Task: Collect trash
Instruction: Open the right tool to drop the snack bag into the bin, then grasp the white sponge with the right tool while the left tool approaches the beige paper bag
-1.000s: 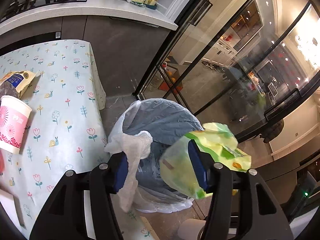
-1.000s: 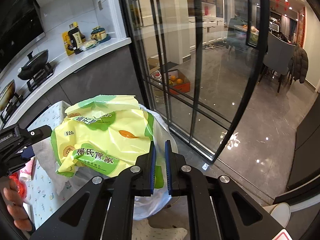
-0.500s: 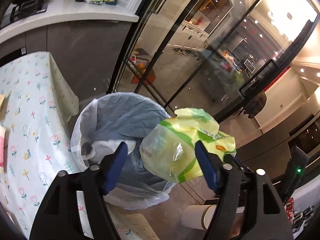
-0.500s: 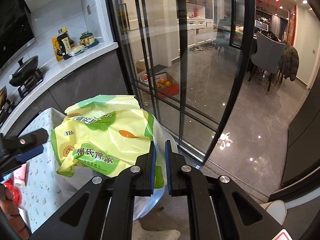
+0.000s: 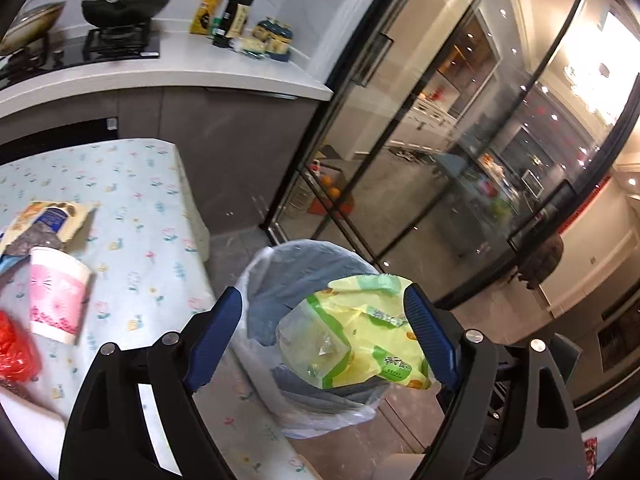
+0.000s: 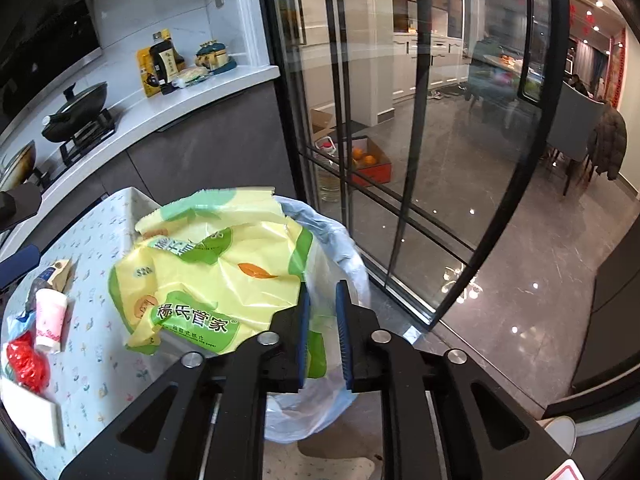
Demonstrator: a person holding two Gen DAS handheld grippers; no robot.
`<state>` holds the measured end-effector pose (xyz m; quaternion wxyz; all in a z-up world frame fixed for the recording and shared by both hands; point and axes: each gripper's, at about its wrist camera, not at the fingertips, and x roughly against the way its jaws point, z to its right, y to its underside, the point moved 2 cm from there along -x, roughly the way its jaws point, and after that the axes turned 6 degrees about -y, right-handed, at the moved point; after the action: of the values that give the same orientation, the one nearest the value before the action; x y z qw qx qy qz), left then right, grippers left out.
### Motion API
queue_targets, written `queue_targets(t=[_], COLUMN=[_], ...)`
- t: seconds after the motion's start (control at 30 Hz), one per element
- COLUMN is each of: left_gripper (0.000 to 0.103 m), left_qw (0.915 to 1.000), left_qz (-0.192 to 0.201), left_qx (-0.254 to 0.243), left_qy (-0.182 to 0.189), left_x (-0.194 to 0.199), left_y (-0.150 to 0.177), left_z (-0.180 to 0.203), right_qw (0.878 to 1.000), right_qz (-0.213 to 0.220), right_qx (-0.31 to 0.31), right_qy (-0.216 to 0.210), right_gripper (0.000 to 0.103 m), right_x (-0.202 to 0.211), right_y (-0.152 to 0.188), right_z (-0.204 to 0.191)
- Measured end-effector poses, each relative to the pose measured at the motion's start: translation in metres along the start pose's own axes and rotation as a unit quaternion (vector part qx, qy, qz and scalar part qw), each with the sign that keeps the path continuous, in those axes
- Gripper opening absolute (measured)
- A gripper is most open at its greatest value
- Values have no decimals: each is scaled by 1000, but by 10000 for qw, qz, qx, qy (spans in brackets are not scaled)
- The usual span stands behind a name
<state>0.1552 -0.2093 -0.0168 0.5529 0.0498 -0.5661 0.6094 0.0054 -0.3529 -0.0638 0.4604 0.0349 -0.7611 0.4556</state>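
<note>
A crumpled yellow-green plastic wrapper (image 6: 216, 264) hangs over the mouth of the trash bin (image 6: 340, 240), which has a pale blue-white liner. My right gripper (image 6: 322, 286) is at the wrapper's lower right corner and its jaws are opening. That corner still lies in the gap against the left pad, while the right pad stands off it. In the left wrist view the wrapper (image 5: 352, 344) sits above the bin (image 5: 296, 272). My left gripper (image 5: 322, 300) hovers above the bin's near rim, its jaws still opening wide with nothing held.
A table with a floral cloth (image 5: 140, 208) stands left of the bin and carries a pink paper cup (image 5: 56, 300), a red bag (image 5: 16, 348) and a snack packet (image 5: 44, 224). Glass sliding doors (image 5: 400, 160) rise just behind the bin. A kitchen counter (image 5: 180, 76) runs along the back.
My left gripper let go of the liner's rim, spread wider and rose. My right gripper's jaws, shut on the wrapper before, have parted, and the wrapper has sagged toward the bin.
</note>
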Motion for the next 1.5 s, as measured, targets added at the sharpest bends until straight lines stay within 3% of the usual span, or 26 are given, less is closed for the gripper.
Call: queue_targets(t=[0.07, 0.1, 0.43, 0.73, 1.2, 1.5], left_gripper=[79, 79, 79, 79, 79, 79], left_qw=[9999, 9998, 9948, 9877, 9767, 9694], left_qz=[51, 82, 364, 463, 568, 626], left_qx=[8, 10, -388, -433, -426, -243], left_qy=[-118, -163, -871, -1430, -2025, -2363], left_x=[2, 4, 12, 29, 71, 104], left_y=[-2, -3, 5, 21, 53, 72], left_z=[-3, -5, -3, -10, -28, -62], right_qw=[9999, 9999, 9990, 9976, 9943, 9908], right_qz=[99, 125, 150, 256, 269, 252], right_qx=[39, 60, 244, 362, 674, 926], right_qy=[-37, -56, -339, -539, -786, -958], right_gripper=[42, 43, 47, 50, 51, 51], right_x=[4, 6, 28, 57, 90, 104], right_y=[-1, 0, 3, 12, 37, 53], right_z=[-6, -9, -27, -39, -66, -100])
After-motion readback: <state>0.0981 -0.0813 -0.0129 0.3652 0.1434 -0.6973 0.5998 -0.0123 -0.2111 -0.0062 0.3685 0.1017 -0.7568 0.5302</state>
